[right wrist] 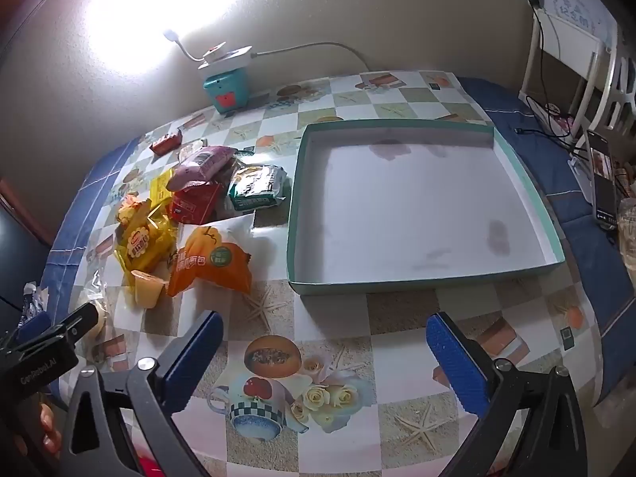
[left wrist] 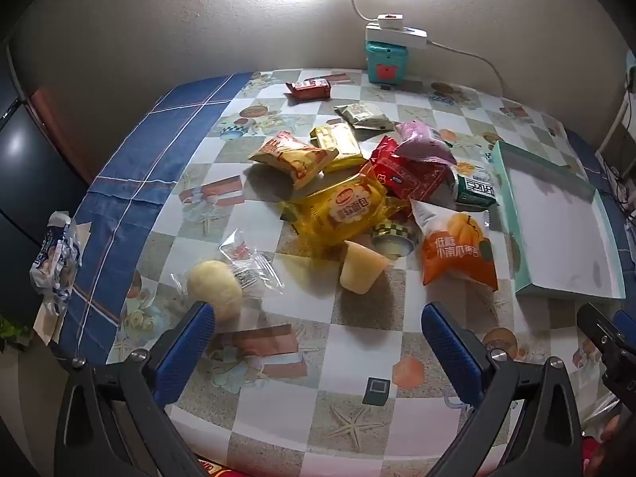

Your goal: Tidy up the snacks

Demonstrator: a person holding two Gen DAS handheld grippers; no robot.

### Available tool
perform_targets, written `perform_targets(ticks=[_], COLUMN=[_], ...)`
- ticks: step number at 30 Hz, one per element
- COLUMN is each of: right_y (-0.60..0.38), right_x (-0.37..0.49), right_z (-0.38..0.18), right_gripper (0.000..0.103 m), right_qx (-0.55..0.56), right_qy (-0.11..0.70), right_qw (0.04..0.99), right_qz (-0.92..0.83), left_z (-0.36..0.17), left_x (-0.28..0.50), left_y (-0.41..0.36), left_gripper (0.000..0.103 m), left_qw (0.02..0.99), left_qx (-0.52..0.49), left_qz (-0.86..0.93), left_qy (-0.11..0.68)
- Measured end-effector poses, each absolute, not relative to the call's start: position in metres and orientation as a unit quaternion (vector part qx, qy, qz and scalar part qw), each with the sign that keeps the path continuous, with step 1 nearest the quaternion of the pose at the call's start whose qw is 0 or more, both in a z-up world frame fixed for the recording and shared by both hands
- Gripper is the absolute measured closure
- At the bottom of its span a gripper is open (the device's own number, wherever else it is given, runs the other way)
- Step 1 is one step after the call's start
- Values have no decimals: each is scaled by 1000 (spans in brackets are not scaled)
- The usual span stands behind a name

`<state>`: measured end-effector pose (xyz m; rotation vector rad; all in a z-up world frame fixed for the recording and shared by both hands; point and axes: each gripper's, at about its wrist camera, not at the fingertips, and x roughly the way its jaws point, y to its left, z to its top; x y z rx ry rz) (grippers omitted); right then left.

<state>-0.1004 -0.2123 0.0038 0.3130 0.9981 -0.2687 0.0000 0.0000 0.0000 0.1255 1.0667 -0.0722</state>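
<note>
A heap of snack packets lies mid-table: a yellow bread bag (left wrist: 346,208), an orange pumpkin-bread bag (left wrist: 457,250) (right wrist: 214,262), a red packet (left wrist: 405,171), a pink pouch (left wrist: 421,143) and a green-white packet (right wrist: 258,187). A yellow jelly cup (left wrist: 361,266) and a round pastry in clear wrap (left wrist: 216,290) lie nearest my left gripper (left wrist: 318,326), which hangs open above the cloth just short of them. The shallow teal box (right wrist: 302,183) (left wrist: 505,183) stands to the right with nothing in it. My right gripper (right wrist: 324,338) is open, low over the table in front of the box.
A teal gadget (left wrist: 383,63) with a white power strip and a bright gooseneck lamp stands at the wall. A small red bar (left wrist: 308,89) lies apart at the back. A crumpled wrapper (left wrist: 55,262) sits at the left edge. A phone (right wrist: 604,183) and cables lie far right.
</note>
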Motion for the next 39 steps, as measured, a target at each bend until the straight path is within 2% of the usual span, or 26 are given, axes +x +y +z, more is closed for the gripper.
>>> perform_targets(ticks=[39], right_y=[-202], right_x=[-93], right_z=[7], right_gripper=[0], right_qx=[136], right_qy=[471], right_qw=[866], right_qz=[-98], left_z=[-4], left_x=[1], left_y=[-3], left_gripper=[0], left_qw=[856], left_qx=[55], left_qz=[-48], left_qy=[512])
